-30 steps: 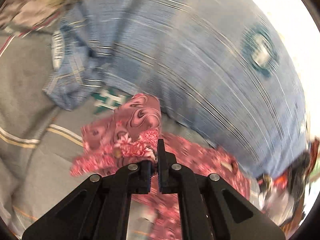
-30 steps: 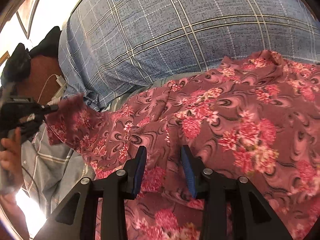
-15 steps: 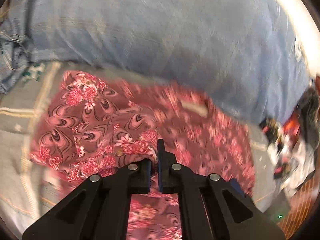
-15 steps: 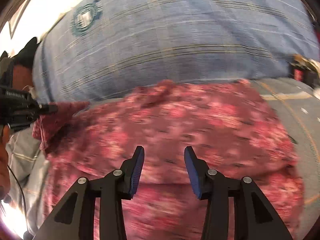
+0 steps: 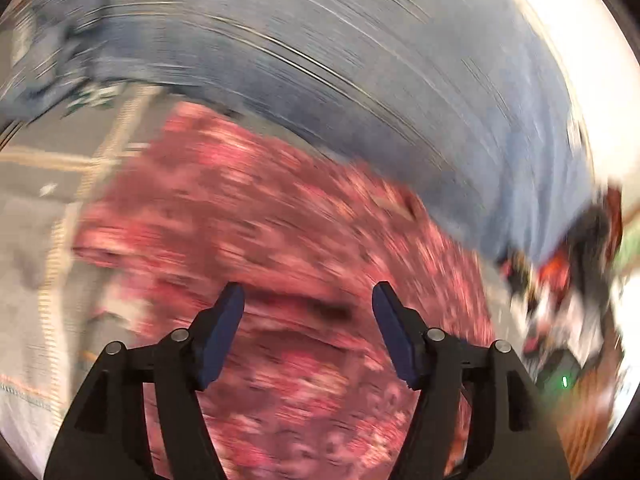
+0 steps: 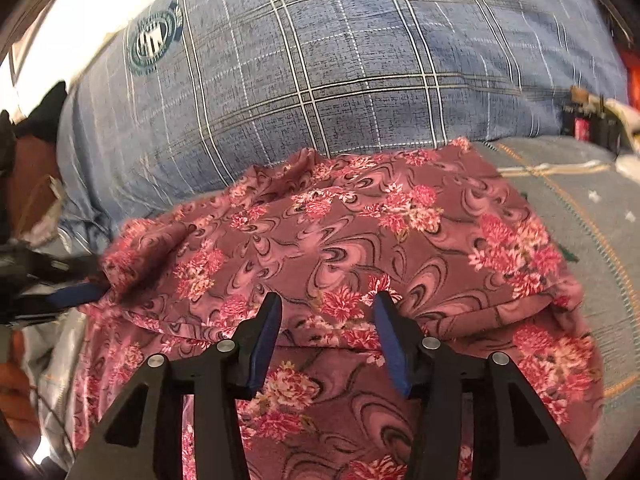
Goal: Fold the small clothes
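A maroon garment with pink flowers [image 6: 360, 240] lies on the grey bedcover, its upper layer folded over the lower one. My right gripper [image 6: 326, 308] is open and empty just above the fold's front edge. In the blurred left wrist view the same garment [image 5: 260, 248] lies below my left gripper [image 5: 308, 300], which is open with nothing between its blue pads. The left gripper [image 6: 76, 294] also shows at the left edge of the right wrist view, at the garment's left corner.
A large blue plaid pillow [image 6: 340, 64] lies right behind the garment. The grey bedcover [image 6: 580, 200] with orange stitched lines runs to the right. Cluttered items [image 5: 560, 300] sit off the bed's side. A hand [image 6: 12, 380] is at the lower left.
My left gripper has opened and let go of the garment corner that it carried across. The garment now lies folded over itself. My right gripper stayed open over it.
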{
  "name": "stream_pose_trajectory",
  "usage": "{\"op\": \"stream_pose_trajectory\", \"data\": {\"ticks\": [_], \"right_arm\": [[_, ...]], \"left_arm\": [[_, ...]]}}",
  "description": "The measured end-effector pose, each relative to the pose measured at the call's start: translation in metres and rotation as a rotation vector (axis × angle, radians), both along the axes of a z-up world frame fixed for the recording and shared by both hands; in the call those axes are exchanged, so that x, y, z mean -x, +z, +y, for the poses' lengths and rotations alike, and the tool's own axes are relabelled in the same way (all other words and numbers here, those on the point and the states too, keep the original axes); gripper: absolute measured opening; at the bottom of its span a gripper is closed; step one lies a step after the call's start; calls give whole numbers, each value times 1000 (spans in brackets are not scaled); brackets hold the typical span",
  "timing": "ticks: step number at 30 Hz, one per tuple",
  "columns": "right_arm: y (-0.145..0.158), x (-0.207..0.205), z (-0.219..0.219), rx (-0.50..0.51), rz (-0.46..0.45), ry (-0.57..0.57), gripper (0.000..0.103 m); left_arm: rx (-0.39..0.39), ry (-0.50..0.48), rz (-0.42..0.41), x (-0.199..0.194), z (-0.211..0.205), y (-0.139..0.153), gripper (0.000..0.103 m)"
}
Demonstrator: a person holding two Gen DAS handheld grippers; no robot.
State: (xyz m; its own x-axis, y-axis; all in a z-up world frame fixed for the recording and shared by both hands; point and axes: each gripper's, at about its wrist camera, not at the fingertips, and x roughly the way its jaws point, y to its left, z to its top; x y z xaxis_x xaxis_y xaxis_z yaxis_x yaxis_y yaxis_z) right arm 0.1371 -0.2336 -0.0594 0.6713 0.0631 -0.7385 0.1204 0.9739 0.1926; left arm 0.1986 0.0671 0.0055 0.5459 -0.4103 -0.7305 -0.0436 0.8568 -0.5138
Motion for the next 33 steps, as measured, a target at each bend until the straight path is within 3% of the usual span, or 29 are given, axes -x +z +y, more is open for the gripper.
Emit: {"op": "stream_pose_trajectory", "data": {"ticks": [3,8,11,16,18,19,20,21,29,33], "right_arm": [[11,-10,37,0,-20,110,52],[19,-29,125,122,-57,344,56],[12,-36,158,223,-61,424,61],[-10,-49,189,429,-40,490,62],[-13,-57,191,438,-51,483,58],[-13,-60,190,431,-55,471,45],[-12,-63,186,408,-51,460,31],[-9,-66,181,355,-37,443,9],[6,-60,57,-212,-21,48,9],[-1,-39,-6,-343,-17,-114,9]], "left_arm": [[69,94,30,-8,38,-22,66],[250,133,116,-23,64,-48,66],[260,142,120,-26,65,-48,66],[266,141,134,-32,66,-48,66],[274,143,140,-34,69,-50,66],[277,142,141,-35,69,-50,66],[278,141,140,-35,69,-50,66],[276,140,138,-34,69,-49,66],[245,49,114,-26,43,-37,66],[215,-39,120,-22,19,-37,66]]}}
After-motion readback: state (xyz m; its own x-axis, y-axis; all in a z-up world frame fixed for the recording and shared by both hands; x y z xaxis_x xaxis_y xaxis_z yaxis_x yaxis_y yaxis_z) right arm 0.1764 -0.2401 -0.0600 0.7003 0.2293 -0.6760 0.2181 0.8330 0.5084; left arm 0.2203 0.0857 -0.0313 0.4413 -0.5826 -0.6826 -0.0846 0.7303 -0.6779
